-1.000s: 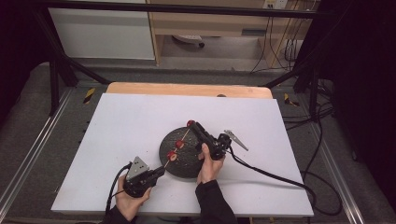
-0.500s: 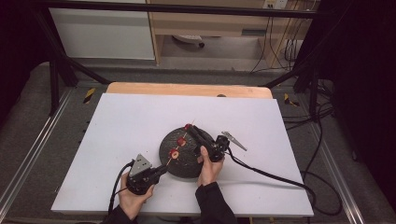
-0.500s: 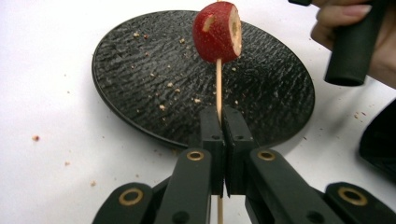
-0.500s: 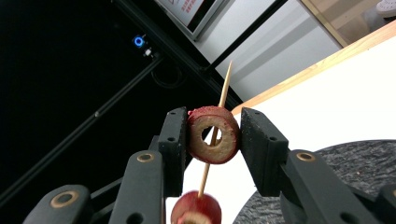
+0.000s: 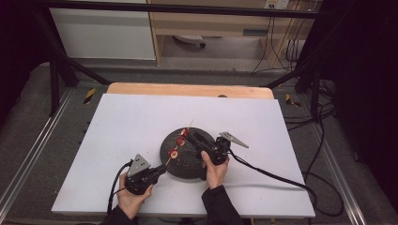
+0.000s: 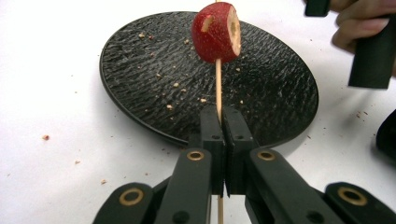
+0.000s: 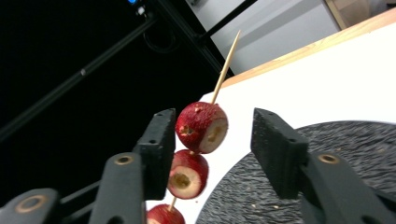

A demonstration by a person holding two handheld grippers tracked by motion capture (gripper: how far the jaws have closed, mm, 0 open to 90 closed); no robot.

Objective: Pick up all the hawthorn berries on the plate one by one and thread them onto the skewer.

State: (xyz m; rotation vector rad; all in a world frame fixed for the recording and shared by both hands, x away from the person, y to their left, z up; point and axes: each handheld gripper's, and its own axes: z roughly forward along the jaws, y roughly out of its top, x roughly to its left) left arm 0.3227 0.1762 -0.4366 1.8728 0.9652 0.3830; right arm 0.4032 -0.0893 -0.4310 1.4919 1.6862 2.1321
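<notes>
A thin wooden skewer (image 6: 218,88) rises from my left gripper (image 6: 225,114), whose jaws are shut on its lower end near the plate's front rim. Three red hollowed fruits sit on the stick: the top fruit (image 7: 201,127), a second fruit (image 7: 187,174) and a third fruit (image 7: 163,215). My right gripper (image 7: 215,122) straddles the top fruit; its jaws have just been opening, and the right pad stands clear of the fruit. From above, the skewer (image 5: 188,125) slants over the black plate (image 5: 187,168) between my left gripper (image 5: 161,169) and my right gripper (image 5: 190,135).
The round black plate (image 6: 140,84) lies on a white board (image 5: 131,122) and carries small crumbs. A wooden table edge (image 5: 187,90) runs behind the board. Cables (image 5: 267,173) trail off to the right, and metal frame rails flank the table.
The right jaws have parted from the top fruit. That fruit now sits lower on the stick, closer to the other two, with the bare tip showing beyond it. The left gripper holds still.
</notes>
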